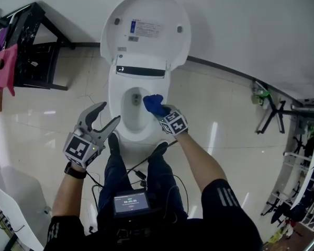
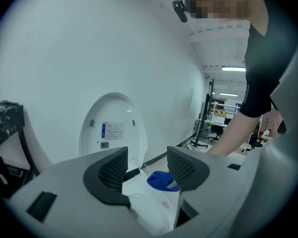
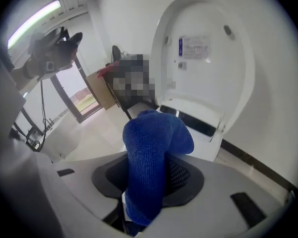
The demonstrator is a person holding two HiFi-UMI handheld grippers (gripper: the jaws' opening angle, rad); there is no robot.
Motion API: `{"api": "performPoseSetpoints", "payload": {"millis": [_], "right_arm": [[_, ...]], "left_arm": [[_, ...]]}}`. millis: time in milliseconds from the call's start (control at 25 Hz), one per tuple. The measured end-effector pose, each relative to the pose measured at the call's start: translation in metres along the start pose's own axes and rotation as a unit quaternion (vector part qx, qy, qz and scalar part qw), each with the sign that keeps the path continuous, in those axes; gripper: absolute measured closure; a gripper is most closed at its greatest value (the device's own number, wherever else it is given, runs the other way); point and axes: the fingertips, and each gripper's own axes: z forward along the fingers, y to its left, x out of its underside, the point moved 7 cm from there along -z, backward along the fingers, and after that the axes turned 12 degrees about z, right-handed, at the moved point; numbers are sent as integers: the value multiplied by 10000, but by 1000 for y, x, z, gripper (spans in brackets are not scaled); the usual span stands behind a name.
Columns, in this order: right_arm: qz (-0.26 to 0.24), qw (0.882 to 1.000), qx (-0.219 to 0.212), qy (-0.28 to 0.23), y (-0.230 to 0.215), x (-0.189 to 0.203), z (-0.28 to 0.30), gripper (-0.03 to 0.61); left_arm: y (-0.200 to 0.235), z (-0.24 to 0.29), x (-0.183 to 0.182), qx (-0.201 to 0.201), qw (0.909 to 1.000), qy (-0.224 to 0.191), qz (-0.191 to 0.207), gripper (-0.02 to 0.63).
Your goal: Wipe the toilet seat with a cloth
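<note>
A white toilet (image 1: 126, 127) stands against the wall with its lid (image 1: 145, 27) raised; the seat rim (image 1: 115, 95) rings the bowl. My right gripper (image 1: 158, 109) is shut on a blue cloth (image 1: 153, 104), held over the right side of the rim. In the right gripper view the blue cloth (image 3: 151, 170) bulges out between the jaws and hides them. My left gripper (image 1: 105, 117) is open and holds nothing, hovering off the bowl's front left. In the left gripper view the cloth (image 2: 160, 180) shows between its fingers (image 2: 111, 171), ahead of them over the bowl.
A black rack (image 1: 34, 46) with a pink cloth (image 1: 6, 67) stands at the left wall. A white bin (image 1: 15, 203) sits at lower left. Stands and gear (image 1: 298, 156) crowd the right side. The person's legs (image 1: 138, 177) and cables are right in front of the toilet.
</note>
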Motion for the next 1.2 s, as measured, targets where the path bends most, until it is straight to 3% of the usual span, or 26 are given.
{"api": "performPoseSetpoints", "payload": {"millis": [240, 560, 720, 1000, 1200], "right_arm": [[-390, 9936, 5, -1057, 36, -92, -98, 410], [-678, 9649, -150, -2532, 104, -184, -233, 410], [-920, 9478, -164, -3049, 135, -204, -293, 410], [-821, 9131, -337, -3980, 172, -206, -366, 411], [-834, 9013, -358, -4235, 190, -194, -388, 411]], "left_arm": [[15, -22, -67, 81, 9975, -309, 627, 371], [21, -57, -155, 119, 9916, -790, 1018, 371], [19, -72, -185, 108, 9884, -961, 1173, 371], [11, -91, -211, 39, 9860, -1241, 1116, 371], [4, -98, -213, 55, 9865, -1272, 1032, 371]]}}
